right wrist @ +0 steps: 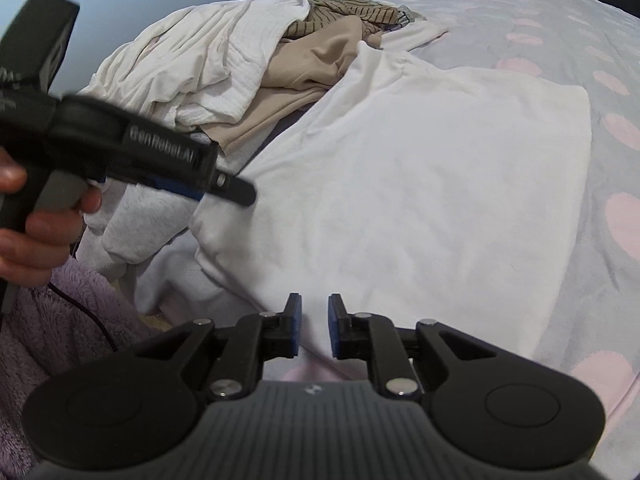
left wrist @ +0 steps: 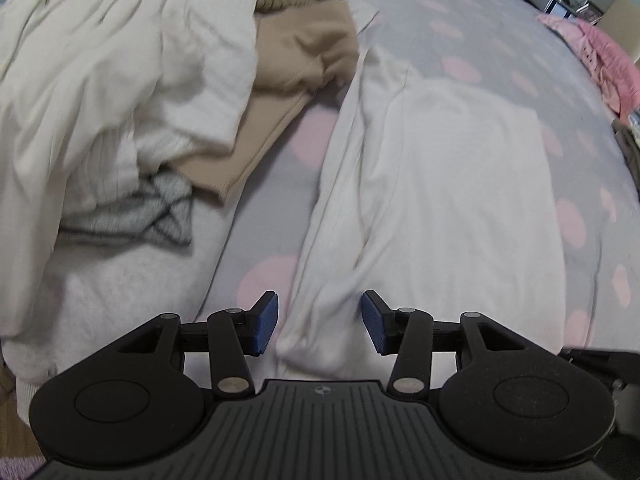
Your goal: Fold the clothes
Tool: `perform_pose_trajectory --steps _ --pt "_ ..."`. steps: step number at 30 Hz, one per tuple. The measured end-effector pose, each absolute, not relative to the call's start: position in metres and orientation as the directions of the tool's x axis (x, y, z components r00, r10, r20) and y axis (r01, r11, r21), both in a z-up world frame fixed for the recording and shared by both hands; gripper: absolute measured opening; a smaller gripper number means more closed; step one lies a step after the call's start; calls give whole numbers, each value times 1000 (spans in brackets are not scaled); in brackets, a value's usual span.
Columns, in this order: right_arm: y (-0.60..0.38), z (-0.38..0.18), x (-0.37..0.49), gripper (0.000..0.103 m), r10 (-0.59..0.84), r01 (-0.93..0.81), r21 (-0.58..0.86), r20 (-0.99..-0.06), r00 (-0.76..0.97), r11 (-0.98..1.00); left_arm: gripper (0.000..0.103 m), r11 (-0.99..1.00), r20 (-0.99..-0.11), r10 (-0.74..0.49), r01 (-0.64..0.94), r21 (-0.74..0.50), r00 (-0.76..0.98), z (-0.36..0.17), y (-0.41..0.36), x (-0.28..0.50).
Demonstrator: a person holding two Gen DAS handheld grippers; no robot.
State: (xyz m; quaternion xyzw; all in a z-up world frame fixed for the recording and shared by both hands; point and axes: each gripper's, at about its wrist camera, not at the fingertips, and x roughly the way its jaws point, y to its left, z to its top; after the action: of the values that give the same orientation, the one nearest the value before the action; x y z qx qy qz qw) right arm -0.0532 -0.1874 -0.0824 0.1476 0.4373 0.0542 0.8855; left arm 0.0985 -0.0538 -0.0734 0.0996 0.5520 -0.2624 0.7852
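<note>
A white garment (left wrist: 420, 184) lies spread on the grey bed with pink dots; it also shows in the right wrist view (right wrist: 420, 184). My left gripper (left wrist: 319, 322) is open, its blue pads on either side of the garment's near bunched edge. In the right wrist view the left gripper (right wrist: 224, 188) hovers at the garment's left edge. My right gripper (right wrist: 314, 328) is partly open, its pads astride the garment's near hem, with a narrow gap and nothing clamped.
A pile of clothes lies to the left: a white knit (left wrist: 120, 80), a beige garment (left wrist: 288, 80), a striped top (right wrist: 352, 8), a grey patterned piece (left wrist: 132, 216). Pink cloth (left wrist: 600, 56) lies at the far right. A purple fleece (right wrist: 60, 320) hangs at the bed's edge.
</note>
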Motion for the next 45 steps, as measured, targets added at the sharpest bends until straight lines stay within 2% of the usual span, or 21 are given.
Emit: perform_pose_trajectory --steps 11,14,16,17,24,29,33,38,41,45 --pt "-205 -82 -71 24 144 75 228 -803 578 971 43 839 -942 -240 539 -80 233 -85 -48 91" --pt "-211 -78 -84 30 76 106 168 -809 583 980 43 843 -940 -254 528 -100 227 -84 -46 93" --pt "-215 -77 -94 32 37 131 140 -810 586 981 35 847 -938 -265 519 -116 222 -83 -46 94" --pt "-217 -77 -99 36 18 144 127 -810 587 981 32 848 -938 -271 514 -125 218 -83 -45 95" --pt "-219 -83 -125 39 -91 149 -7 -821 564 989 32 861 -942 -263 490 -133 207 -84 -44 96" --pt "-215 -94 -132 38 -89 124 -26 -839 537 992 29 865 -934 -270 484 -129 234 -78 -43 93" --pt "-214 -92 -134 38 -99 129 -31 -821 562 991 21 869 -927 -286 473 -144 243 -73 -41 94" --pt "-216 -89 -128 38 -74 161 27 -802 592 987 20 878 -930 -289 451 -161 230 -76 -38 98" --pt "-218 -89 -125 37 -81 180 33 -805 588 983 20 882 -931 -291 437 -174 218 -78 -35 98" --pt "-216 -84 -126 12 -85 175 27 -792 604 984 20 881 -931 -297 438 -181 214 -78 -34 97"
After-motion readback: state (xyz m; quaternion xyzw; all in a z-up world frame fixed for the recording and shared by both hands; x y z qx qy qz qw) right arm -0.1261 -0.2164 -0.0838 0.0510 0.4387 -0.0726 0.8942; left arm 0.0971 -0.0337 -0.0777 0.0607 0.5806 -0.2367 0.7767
